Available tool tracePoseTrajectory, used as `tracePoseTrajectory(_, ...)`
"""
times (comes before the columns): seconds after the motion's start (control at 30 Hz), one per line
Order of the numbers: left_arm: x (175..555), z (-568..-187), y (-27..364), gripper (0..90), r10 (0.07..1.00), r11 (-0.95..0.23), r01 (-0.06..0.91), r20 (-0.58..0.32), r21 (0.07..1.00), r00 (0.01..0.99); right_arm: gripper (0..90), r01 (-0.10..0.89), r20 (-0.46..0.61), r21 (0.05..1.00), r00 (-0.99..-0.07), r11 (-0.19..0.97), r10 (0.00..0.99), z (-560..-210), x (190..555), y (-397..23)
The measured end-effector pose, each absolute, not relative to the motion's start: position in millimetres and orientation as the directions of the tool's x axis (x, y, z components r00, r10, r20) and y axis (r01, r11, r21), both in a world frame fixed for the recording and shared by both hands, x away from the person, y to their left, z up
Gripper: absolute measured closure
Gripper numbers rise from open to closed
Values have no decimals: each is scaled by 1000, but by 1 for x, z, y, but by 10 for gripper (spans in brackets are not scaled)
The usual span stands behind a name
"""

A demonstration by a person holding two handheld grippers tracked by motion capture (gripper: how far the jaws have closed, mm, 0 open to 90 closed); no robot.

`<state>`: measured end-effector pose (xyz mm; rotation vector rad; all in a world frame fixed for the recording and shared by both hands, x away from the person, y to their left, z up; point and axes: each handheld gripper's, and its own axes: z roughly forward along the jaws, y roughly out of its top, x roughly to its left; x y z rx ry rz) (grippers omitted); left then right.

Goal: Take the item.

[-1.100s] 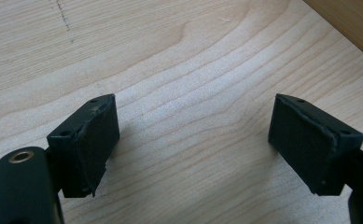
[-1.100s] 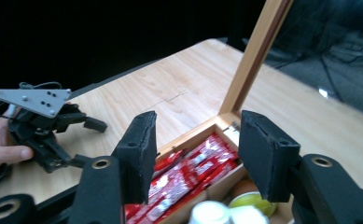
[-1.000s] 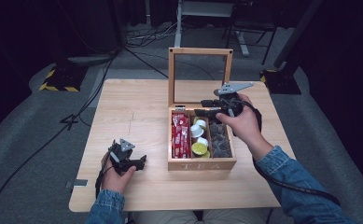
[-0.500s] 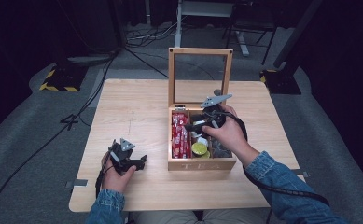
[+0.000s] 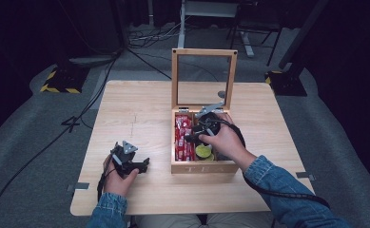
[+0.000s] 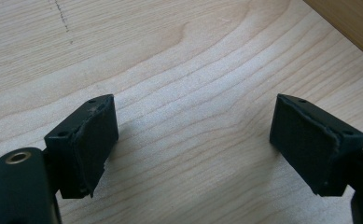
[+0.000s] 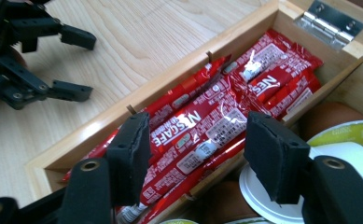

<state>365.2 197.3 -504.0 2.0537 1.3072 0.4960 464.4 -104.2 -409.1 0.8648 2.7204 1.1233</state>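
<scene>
I'm hovering my right gripper (image 7: 195, 158) over the red Nescafe sticks (image 7: 202, 126) in the wooden box (image 5: 201, 167), jaws just been opening, nothing gripped. My left gripper (image 6: 193, 140) is sitting wide open and empty on the table (image 5: 140, 109).

A pale square wooden table (image 5: 140, 109) stands on grey carpeted floor (image 5: 21, 161). Black cables (image 5: 125, 47) trail across it toward a yellow-and-black striped floor block (image 5: 59, 84). Behind, a white metal stand (image 5: 182, 19), perhaps a desk leg, fades into darkness.
</scene>
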Motion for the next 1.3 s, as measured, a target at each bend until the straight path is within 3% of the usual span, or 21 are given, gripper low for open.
tracePoseTrajectory(0.53, 365, -504, 197, 156, 901, -295, 657, -26, 693, 432, 330, 429, 17, 648, -834, 629, 552, -420, 467, -91)
tracePoseTrajectory(0.93, 365, -504, 197, 156, 901, -295, 657, -26, 693, 432, 303, 432, 40, 674, -831, 599, 555, -419, 481, -84)
tracePoseTrajectory(1.3, 365, -504, 197, 155, 901, -296, 658, -27, 692, 433, 409, 465, 86, 677, -820, 571, 566, -420, 479, -83)
